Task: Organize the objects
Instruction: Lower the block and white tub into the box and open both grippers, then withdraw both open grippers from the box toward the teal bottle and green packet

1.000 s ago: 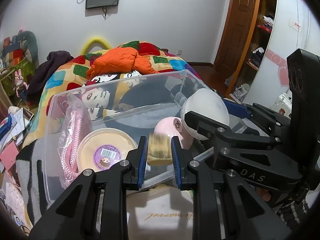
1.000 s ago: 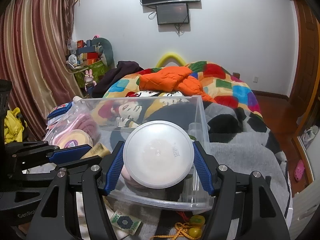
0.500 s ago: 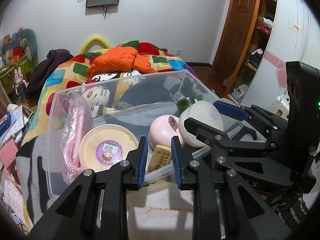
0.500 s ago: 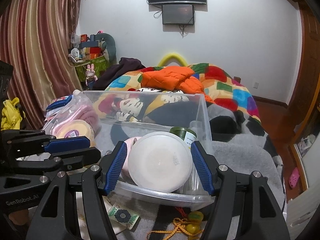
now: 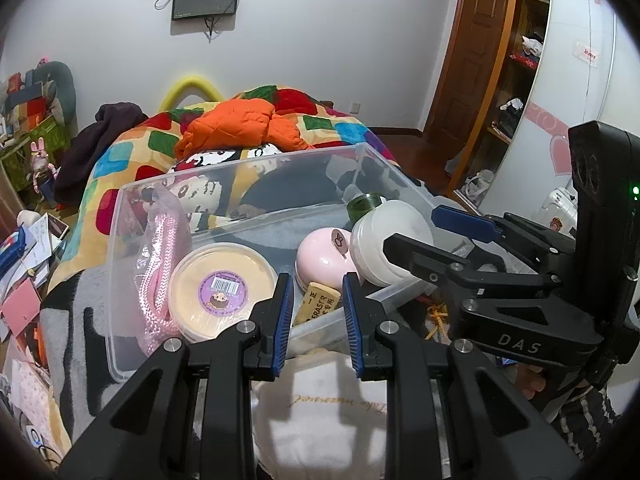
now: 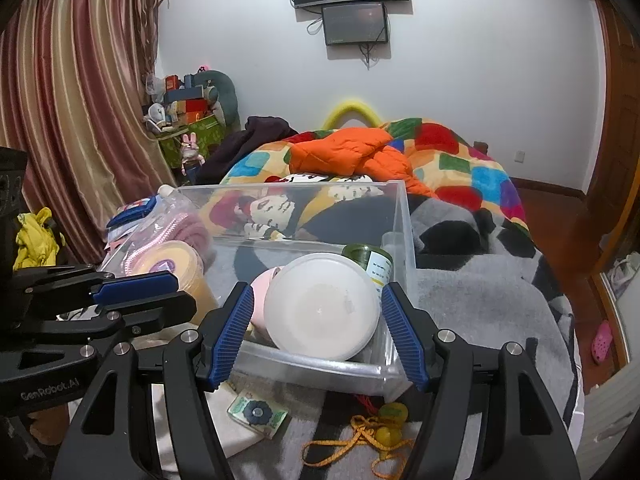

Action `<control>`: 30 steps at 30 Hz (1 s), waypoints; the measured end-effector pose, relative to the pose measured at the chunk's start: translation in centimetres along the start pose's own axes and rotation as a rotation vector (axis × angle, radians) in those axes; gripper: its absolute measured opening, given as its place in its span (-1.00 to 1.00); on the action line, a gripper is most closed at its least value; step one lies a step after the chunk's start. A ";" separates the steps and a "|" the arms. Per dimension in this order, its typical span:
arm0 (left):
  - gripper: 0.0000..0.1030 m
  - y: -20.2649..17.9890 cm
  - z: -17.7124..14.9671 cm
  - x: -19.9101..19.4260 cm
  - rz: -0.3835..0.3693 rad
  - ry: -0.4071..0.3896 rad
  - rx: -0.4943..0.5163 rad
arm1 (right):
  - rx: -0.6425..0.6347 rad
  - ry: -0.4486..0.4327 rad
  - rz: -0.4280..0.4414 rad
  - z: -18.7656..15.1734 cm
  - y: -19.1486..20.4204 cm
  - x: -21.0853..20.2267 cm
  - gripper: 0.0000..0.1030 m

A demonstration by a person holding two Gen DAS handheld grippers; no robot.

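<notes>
Bin: clear plastic bin (image 5: 120, 280) sits on the bed, holding most of the sorted things; its near wall lies just ahead of both claws.
Eraser: tan eraser (image 5: 318, 304) leans inside the bin against the near wall, straight ahead at 12 o'clock from the left claw (image 5: 314, 312); its long axis tilts up toward 1 o'clock.
Left claw: jaws parted with nothing between them; the eraser shows through the gap but beyond the pads, apart from them.
White tub: round white tub (image 6: 320, 306) rests in the bin's near right corner, tipped so its flat face looks back at the right claw (image 6: 318, 330), dead ahead at 12 o'clock.
Right claw: jaws spread wide either side of the tub, not touching it, gripping nothing.
Neighbours: pink round case (image 5: 324, 256) touches the tub at its 9 o'clock; green jar (image 6: 368, 260) stands behind at 1 o'clock; yellow lidded tub (image 5: 222, 284) and pink rope (image 5: 160, 276) fill the left end.
Loose items: small patterned packet (image 6: 258, 412) and orange cord (image 6: 360, 436) lie on the bed outside the bin, at 6 o'clock under the right claw, which is the nearer one.
Judgement: both placements look finished; the next pick likely lies below the right claw.
</notes>
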State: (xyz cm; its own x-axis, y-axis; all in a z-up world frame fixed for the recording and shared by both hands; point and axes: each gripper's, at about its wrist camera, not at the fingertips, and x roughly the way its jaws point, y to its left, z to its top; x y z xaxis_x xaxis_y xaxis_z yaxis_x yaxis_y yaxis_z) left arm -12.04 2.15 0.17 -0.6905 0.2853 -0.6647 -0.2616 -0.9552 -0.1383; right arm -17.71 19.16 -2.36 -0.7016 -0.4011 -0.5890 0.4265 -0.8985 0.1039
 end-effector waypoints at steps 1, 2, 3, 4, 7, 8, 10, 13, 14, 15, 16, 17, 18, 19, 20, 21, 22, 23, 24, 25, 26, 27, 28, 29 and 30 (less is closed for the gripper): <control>-0.48 0.0 0.0 -0.1 0.002 -0.001 -0.001 | -0.002 -0.001 0.000 -0.1 0.0 -0.1 0.22; -0.41 0.0 0.0 -0.2 0.004 -0.004 -0.004 | -0.004 -0.003 -0.001 -0.1 0.1 -0.3 0.22; -0.37 0.0 0.0 -0.4 0.007 -0.008 -0.007 | -0.006 -0.004 -0.001 -0.2 0.2 -0.5 0.22; -0.33 0.1 0.0 -0.5 0.010 -0.012 -0.009 | -0.008 -0.006 -0.001 -0.2 0.1 -0.7 0.22; -0.31 0.2 -0.1 -1.0 0.010 -0.019 -0.015 | -0.009 -0.010 0.001 -0.5 0.2 -1.3 0.22; -0.28 0.2 -0.1 -1.2 0.011 -0.021 -0.016 | -0.008 -0.012 0.002 -0.6 0.1 -1.5 0.23; -0.21 0.3 -0.2 -1.5 0.015 -0.025 -0.018 | -0.006 -0.015 0.003 -0.7 0.0 -1.9 0.25; -0.10 0.3 -0.4 -2.0 0.026 -0.035 -0.019 | -0.003 -0.020 0.001 -0.9 -0.1 -2.2 0.31; -0.05 0.3 -0.4 -2.1 0.031 -0.037 -0.019 | -0.003 -0.021 0.001 -1.0 -0.2 -2.4 0.31; -0.02 0.4 -0.5 -2.3 0.035 -0.040 -0.020 | -0.003 -0.020 0.000 -1.1 -0.2 -2.5 0.31; 0.08 0.5 -0.6 -2.5 0.038 -0.042 -0.021 | -0.003 -0.020 0.000 -1.1 -0.2 -2.5 0.31; 0.15 0.5 -0.7 -2.6 0.042 -0.046 -0.023 | -0.003 -0.020 0.000 -1.1 -0.2 -2.5 0.31; 0.17 0.6 -0.8 -2.8 0.049 -0.051 -0.024 | -0.002 -0.020 0.000 -1.1 -0.2 -2.5 0.32; 0.18 0.5 -0.9 -3.0 0.057 -0.054 -0.023 | -0.001 -0.019 0.000 -1.1 -0.4 -2.6 0.32; 0.20 0.6 -1.0 -3.2 0.065 -0.055 -0.022 | 0.001 -0.019 0.000 -1.4 -0.5 -2.8 0.32; 0.23 0.6 -1.2 -3.3 0.075 -0.056 -0.022 | 0.002 -0.018 0.001 -1.5 -0.6 -2.9 0.33; 0.30 0.7 -1.4 -3.4 0.082 -0.057 -0.022 | 0.003 -0.016 0.002 -1.6 -0.7 -3.0 0.33; 0.38 0.8 -1.6 -3.6 0.089 -0.057 -0.024 | 0.004 -0.014 0.002 -1.7 -0.7 -3.0 0.38; 0.40 0.8 -1.8 -3.6 0.091 -0.056 -0.024 | 0.006 -0.012 0.002 -1.9 -0.7 -3.1 0.46; 0.41 0.8 -2.0 -3.7 0.093 -0.054 -0.023 | 0.008 -0.012 0.002 -2.1 -0.6 -3.3 0.50; 0.42 0.9 -2.2 -3.7 0.096 -0.051 -0.021 | 0.010 -0.014 0.002 -2.2 -0.6 -3.4 0.51; 0.42 0.9 -2.4 -3.8 0.104 -0.047 -0.015 | 0.010 -0.012 0.000 -2.3 -0.6 -3.5 0.51; 0.42 0.9 -2.7 -3.8 0.111 -0.044 -0.010 | 0.009 -0.009 -0.001 -2.5 -0.6 -3.4 0.51; 0.43 0.8 -2.9 -3.9 0.118 -0.042 -0.007 | 0.010 -0.004 -0.001 -2.6 -0.6 -3.5 0.51; 0.43 0.8 -3.2 -3.9 0.125 -0.037 -0.002 | 0.011 0.000 -0.001 -2.8 -0.6 -3.5 0.51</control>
State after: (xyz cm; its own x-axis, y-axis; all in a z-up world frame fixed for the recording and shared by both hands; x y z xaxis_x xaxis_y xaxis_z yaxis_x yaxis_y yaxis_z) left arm -7.44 -0.01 0.32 -0.7418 0.1669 -0.6495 -0.1706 -0.9836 -0.0580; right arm -13.96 21.63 -2.60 -0.7021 -0.4007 -0.5886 0.4195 -0.9007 0.1127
